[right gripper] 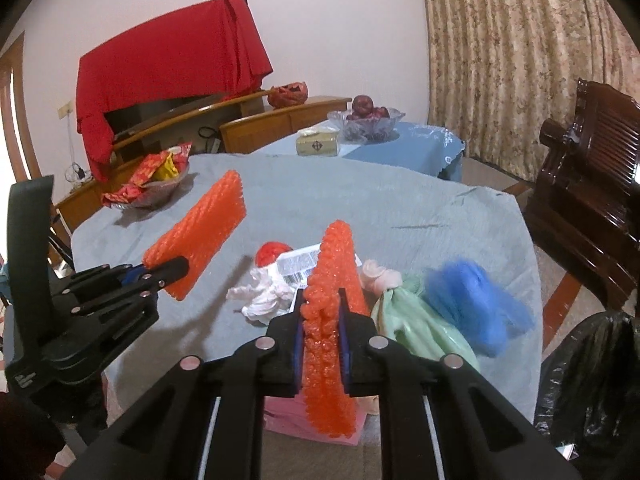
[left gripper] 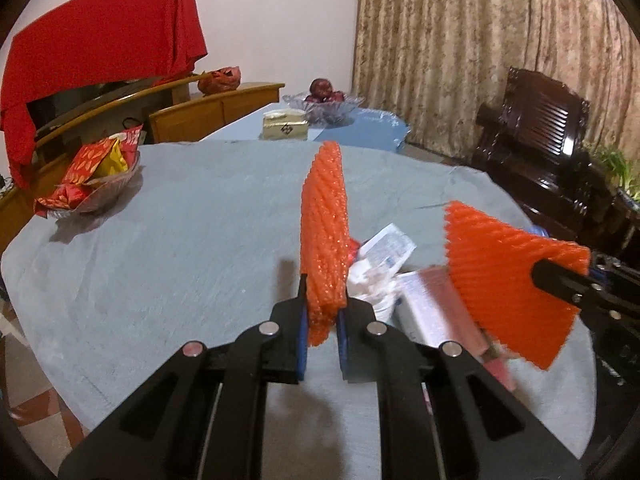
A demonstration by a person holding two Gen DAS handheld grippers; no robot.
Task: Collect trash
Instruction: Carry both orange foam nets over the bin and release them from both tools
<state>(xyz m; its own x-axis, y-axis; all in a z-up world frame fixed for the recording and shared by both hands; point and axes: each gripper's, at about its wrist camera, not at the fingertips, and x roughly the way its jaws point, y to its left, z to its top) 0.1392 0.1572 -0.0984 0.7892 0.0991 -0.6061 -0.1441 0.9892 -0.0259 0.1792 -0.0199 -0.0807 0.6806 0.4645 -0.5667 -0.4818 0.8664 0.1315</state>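
Each gripper holds its own orange foam fruit net above the grey-clothed table (right gripper: 320, 188). In the left wrist view my left gripper (left gripper: 326, 302) is shut on the lower end of one net (left gripper: 324, 220), which stands upright. My right gripper (right gripper: 322, 314) is shut on the other net (right gripper: 336, 256). From the left camera that second net (left gripper: 508, 276) hangs at the right, pinched by the right gripper (left gripper: 540, 276). Loose trash lies under them: crumpled white tissue (right gripper: 264, 296), a barcode wrapper (right gripper: 298, 266), a red scrap (right gripper: 272, 252), a pink box (right gripper: 288, 412), a green bag (right gripper: 416, 320) and blue fluff (right gripper: 476, 300).
A black bin bag (right gripper: 588, 380) hangs off the table's right side. A bowl of snack packets (left gripper: 96, 176) sits at the far left of the table. Beyond it stand a tissue box (left gripper: 285, 128), a fruit bowl (left gripper: 324, 100) and a dark wooden chair (left gripper: 540, 136).
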